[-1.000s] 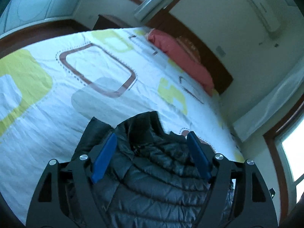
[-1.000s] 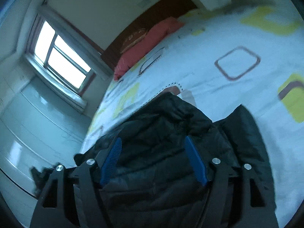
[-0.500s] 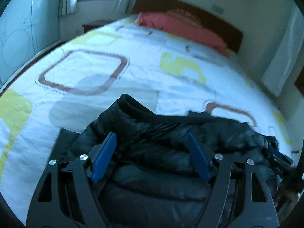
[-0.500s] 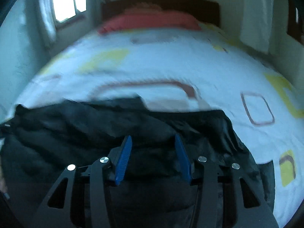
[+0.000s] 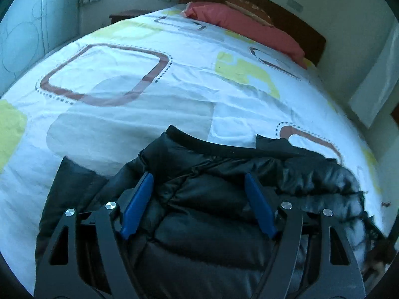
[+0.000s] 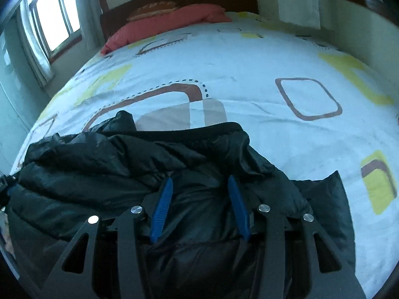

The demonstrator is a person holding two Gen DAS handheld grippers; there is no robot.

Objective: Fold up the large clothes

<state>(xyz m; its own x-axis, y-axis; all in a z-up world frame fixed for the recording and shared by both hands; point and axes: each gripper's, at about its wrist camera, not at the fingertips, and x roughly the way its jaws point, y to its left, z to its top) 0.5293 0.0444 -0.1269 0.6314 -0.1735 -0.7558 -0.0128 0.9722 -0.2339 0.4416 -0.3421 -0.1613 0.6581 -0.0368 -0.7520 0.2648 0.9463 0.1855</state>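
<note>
While bunched on bed (image 5: 174, 104): jacket (image 5: 212, 199)

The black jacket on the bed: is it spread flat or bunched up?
Bunched up. The jacket lies in puffy, overlapping folds on the bed, not flat.

the black puffer jacket (image 5: 214, 199) runs off the bottom edge in both wrist views, so its lower half is unseen. it covers the near edge of the bed (image 5: 129, 109). behind each tool's frame the jacket is hidden, and whether the blue pads (image 6: 163, 206) of the right tool (image 6: 200, 205) press the fabric cannot be told. a dark blurred thing (image 5: 376, 239) at the right edge of the left view stays unreadable.
</note>
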